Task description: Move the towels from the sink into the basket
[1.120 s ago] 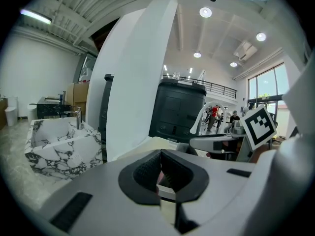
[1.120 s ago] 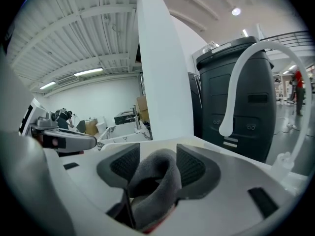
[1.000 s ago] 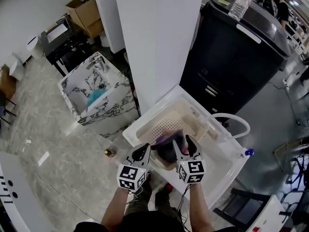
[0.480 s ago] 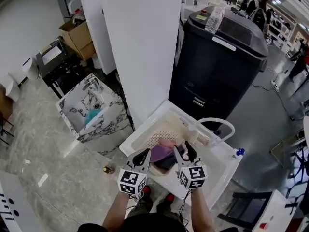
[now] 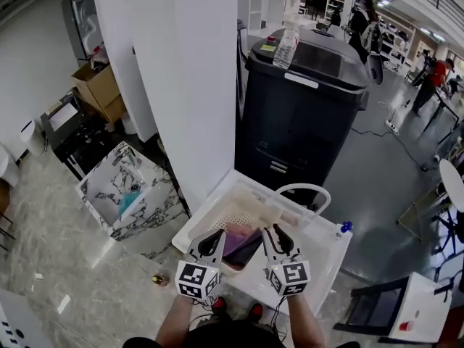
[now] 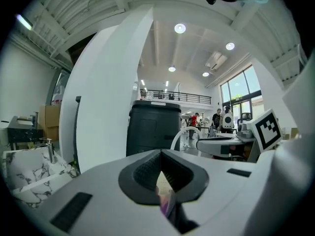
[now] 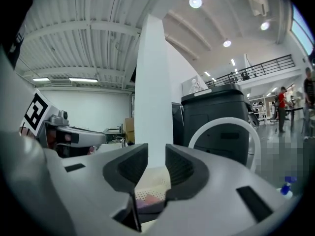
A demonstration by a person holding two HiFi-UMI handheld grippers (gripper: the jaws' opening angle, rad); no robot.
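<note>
Head view: a white pillar [image 5: 196, 85] rises beside a black bin [image 5: 304, 114] with a water bottle [image 5: 286, 46] on its lid. Below them stands a white tub [image 5: 319, 246] holding a cream perforated basket [image 5: 245, 210]. Well apart to the left is the marble sink [image 5: 109, 194], with a teal towel [image 5: 129, 201] lying inside. A purple towel [image 5: 239, 243] lies in the basket, between the two grippers. The left gripper [image 5: 215, 236] has its jaws pressed together at the tips, nipping nothing. The right gripper [image 5: 274, 232] has its jaws apart; they have just been closing, with nothing between them.
</note>
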